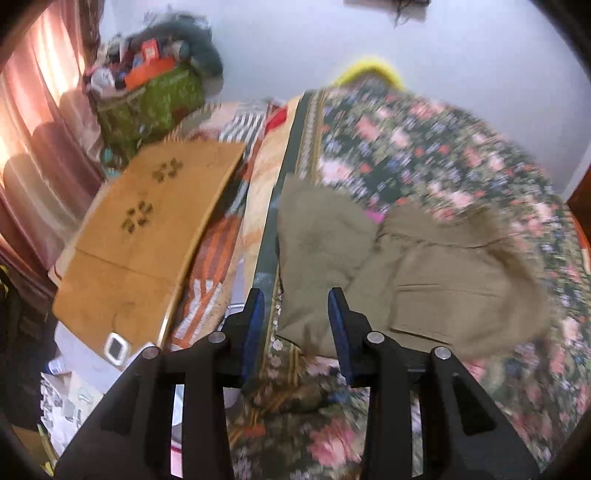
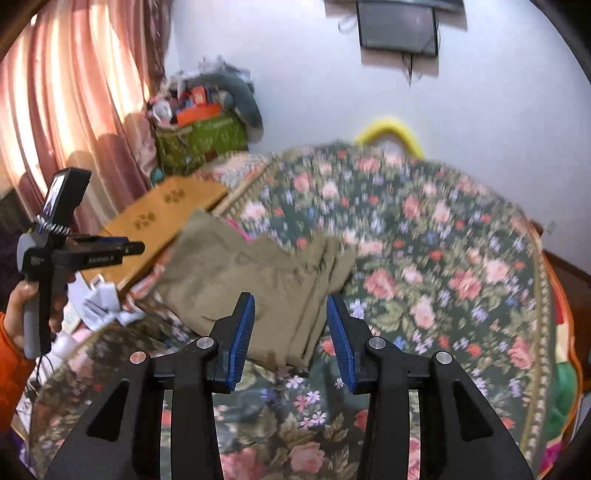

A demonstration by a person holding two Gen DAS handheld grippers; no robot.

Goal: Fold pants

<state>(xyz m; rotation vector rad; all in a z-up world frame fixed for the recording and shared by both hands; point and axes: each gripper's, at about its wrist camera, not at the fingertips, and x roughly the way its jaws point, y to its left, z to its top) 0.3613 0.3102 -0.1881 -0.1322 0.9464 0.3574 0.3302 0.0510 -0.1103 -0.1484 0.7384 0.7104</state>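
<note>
Olive-khaki pants (image 1: 399, 273) lie bunched and partly folded on a floral bedspread (image 1: 424, 147). They also show in the right wrist view (image 2: 258, 273), on the bedspread (image 2: 424, 258). My left gripper (image 1: 297, 306) is open and empty, hovering above the pants' near left edge. My right gripper (image 2: 290, 312) is open and empty, hovering above the pants' near right edge. The left gripper also shows from the side at the left of the right wrist view (image 2: 133, 248), held in a hand with an orange sleeve. Both views are motion-blurred.
A low tan wooden table (image 1: 147, 236) stands left of the bed, with a small white device (image 1: 116, 349) on its near corner. A green bag heaped with clutter (image 1: 155, 96) sits by pink curtains (image 1: 40, 147). A screen (image 2: 399, 29) hangs on the wall.
</note>
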